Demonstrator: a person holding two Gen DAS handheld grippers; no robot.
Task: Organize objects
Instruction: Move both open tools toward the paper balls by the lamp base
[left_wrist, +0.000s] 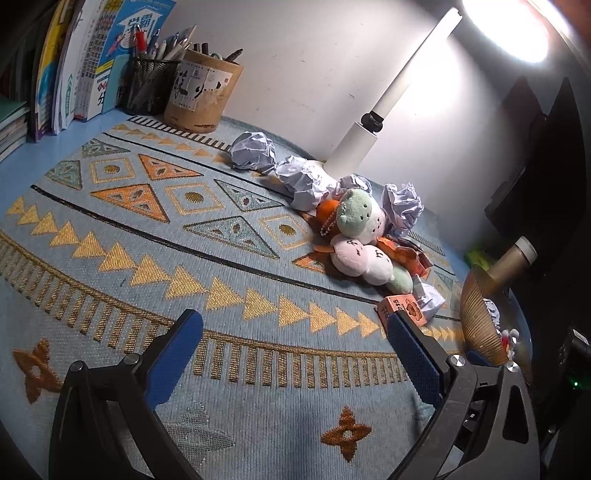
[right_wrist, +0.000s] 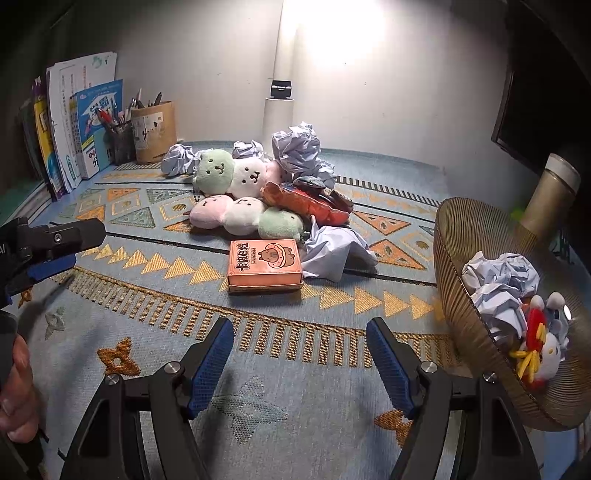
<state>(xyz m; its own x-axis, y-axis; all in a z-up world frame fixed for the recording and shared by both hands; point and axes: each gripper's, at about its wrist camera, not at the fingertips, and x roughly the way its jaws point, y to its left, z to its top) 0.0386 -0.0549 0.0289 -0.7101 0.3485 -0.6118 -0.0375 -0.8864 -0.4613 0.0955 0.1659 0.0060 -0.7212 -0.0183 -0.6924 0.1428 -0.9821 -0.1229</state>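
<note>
Both grippers are hanging over a patterned mat (right_wrist: 155, 295), each with nothing between its blue pads. The left gripper (left_wrist: 295, 343) is standing with its jaws wide apart; the right gripper (right_wrist: 300, 349) is showing a moderate gap, also empty.

In the right wrist view, an orange card box (right_wrist: 264, 265) is lying flat on the mat at about 12 o'clock from the right gripper, apart from its fingertips. Just beyond it, still toward 12 o'clock, two plush dumpling strings (right_wrist: 236, 192) are lying stacked, each a row of green, white and pink faces. An orange-and-dark crumpled item (right_wrist: 310, 201) is touching them at their 3 o'clock side; what it is cannot be made out. Crumpled paper balls (right_wrist: 297, 147) are sitting behind the pile, and one more crumpled sheet (right_wrist: 334, 249) is lying just beside the box at 3 o'clock.

At 3 o'clock, a ribbed brown basket (right_wrist: 461, 236) is tilting toward the camera, its far edge cut off by the frame. Inside it, paper balls and a small red-and-white plush toy (right_wrist: 541, 343) are lying, partly hidden by the rim. A metallic bottle (right_wrist: 554, 192) is rising behind it.

At 10 o'clock, books (right_wrist: 74, 133) and two pen holders (right_wrist: 146, 133) are standing against the wall. A white lamp post (left_wrist: 391, 92) is leaning up in the left wrist view, its head washed out by glare.

At 9 o'clock in the right wrist view, the left gripper's tip is poking in, with part of a hand (right_wrist: 16, 387) cut off at the edge.
</note>
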